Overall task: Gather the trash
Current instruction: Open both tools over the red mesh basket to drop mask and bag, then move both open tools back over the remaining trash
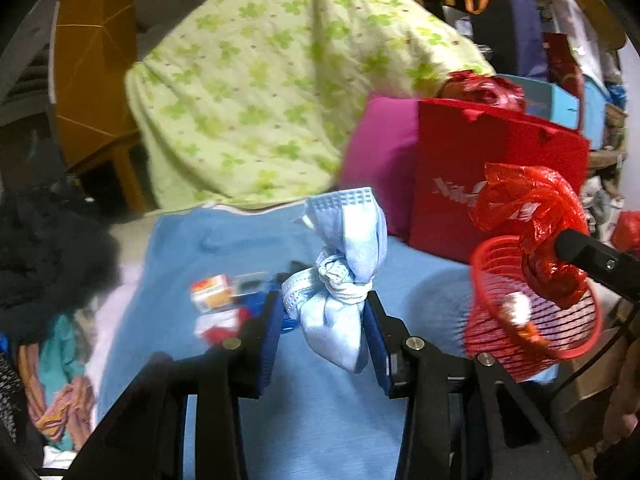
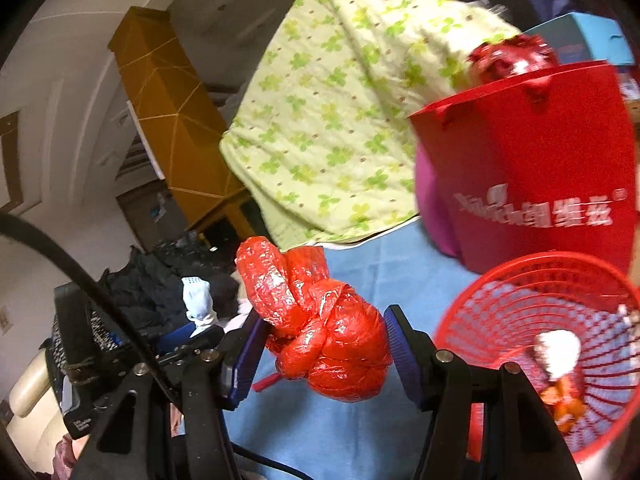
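My left gripper (image 1: 326,314) is shut on a knotted light-blue face mask (image 1: 340,292), held in the air over the blue sheet (image 1: 320,420). My right gripper (image 2: 326,344) is shut on a knotted red plastic bag (image 2: 328,336); in the left wrist view that red bag (image 1: 532,216) hangs over the red mesh basket (image 1: 532,320). The red mesh basket (image 2: 520,312) stands at the lower right of the right wrist view, with a white wad (image 2: 558,350) and orange scraps (image 2: 564,404) inside. Small orange-and-white packets (image 1: 212,292) lie on the sheet left of the mask.
A red paper gift bag (image 2: 540,168) and a pink cushion (image 1: 380,160) stand behind the basket. A green clover-print quilt (image 1: 260,100) is heaped at the back. Dark clothes (image 1: 44,256) pile up on the left. An orange cabinet (image 2: 172,112) stands by the wall.
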{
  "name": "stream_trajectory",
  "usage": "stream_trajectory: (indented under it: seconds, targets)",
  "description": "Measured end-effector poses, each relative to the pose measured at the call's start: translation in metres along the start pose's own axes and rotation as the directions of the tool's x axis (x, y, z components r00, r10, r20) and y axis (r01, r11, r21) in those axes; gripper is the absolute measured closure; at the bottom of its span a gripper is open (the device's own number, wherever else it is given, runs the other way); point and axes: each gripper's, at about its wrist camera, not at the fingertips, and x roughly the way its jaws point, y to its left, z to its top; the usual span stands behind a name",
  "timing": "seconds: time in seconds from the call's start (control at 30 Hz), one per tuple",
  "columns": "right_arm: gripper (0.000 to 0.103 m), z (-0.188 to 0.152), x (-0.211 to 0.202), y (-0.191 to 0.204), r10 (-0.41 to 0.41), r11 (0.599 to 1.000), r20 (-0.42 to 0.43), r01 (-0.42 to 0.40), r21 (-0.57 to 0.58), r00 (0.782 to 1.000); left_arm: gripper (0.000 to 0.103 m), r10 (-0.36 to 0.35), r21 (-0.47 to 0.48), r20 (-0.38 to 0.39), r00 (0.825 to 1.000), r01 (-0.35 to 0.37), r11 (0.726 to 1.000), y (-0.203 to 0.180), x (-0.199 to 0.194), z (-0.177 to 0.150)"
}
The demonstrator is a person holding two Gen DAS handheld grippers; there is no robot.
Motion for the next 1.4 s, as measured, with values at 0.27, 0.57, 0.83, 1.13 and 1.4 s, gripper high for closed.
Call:
stream_trajectory:
  seconds: [0.27,0.57,0.83,1.13,1.4]
  targets:
    - [0.041,0.014,-0.045,-0.058,-0.109,0.988,0.05,0.103,0.119,0.993,0.061,-0.217,0.054,-0.008,0.976,0.217,0.975,-0.059,0.008,0.022]
    - [0.039,0.009,-0.066,-0.122,-0.195,0.945,0.038,0.177,0.276,0.98,0.06,-0.354,0.126,-0.068,0.933,0.36,0.924,-0.133,0.028,0.03]
    - [0.033,-0.003,-0.071,-0.153,-0.206,0.909,0.016,0.185,0.373,0.979,0.034,-0.379,0.187,-0.09,0.921,0.389,0.902,-0.17,0.046,0.029]
    - [0.029,0.002,-0.069,-0.136,-0.203,0.923,0.047,0.175,0.343,0.978,0.034,-0.343,0.114,-0.1,0.934,0.353,0.929,-0.122,0.051,0.014]
    - [0.029,0.015,-0.053,-0.082,-0.153,0.966,0.078,0.133,0.22,0.985,0.033,-0.226,0.038,-0.111,0.968,0.232,0.972,-0.041,0.051,-0.03]
